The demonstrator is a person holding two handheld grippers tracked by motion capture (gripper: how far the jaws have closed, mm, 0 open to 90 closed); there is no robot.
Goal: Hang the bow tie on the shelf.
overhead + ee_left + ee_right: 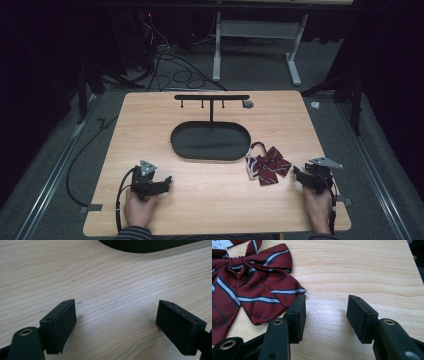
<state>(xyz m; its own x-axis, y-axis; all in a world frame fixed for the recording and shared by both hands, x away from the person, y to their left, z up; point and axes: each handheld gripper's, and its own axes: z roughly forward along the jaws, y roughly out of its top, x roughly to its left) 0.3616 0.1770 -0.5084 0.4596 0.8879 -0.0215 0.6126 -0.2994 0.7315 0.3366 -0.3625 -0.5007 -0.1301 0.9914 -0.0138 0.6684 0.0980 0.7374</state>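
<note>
We see a light wooden table (150, 130) with a person's two hands at its near edge, each holding a black gripper. The left gripper (169, 181) rests on the near left part of the table, well apart from everything else; in the left gripper view (116, 322) its jaws stand wide apart with nothing but bare wood grain between them, and the dark edge of the tray (150, 246) shows at the far side.

The right gripper (296, 172) sits near the right edge of the table. In the right gripper view (325, 315) its jaws are parted, less widely than the left pair, and hold nothing; one jaw lies just beside the near corner of a dark red bow tie (249, 287) with white and navy stripes, and we cannot tell for sure whether it touches the cloth.

From the high view the bow tie (269, 166) lies flat on the table, just right of the tray and left of the right gripper, with its strap looping toward the far side. The black oval tray (182, 145) sits in the middle of the table, and a slim black rack (211, 97) with small hooks rises from its far side.

Cables (170, 65) lie on the grey floor beyond the table.
</note>
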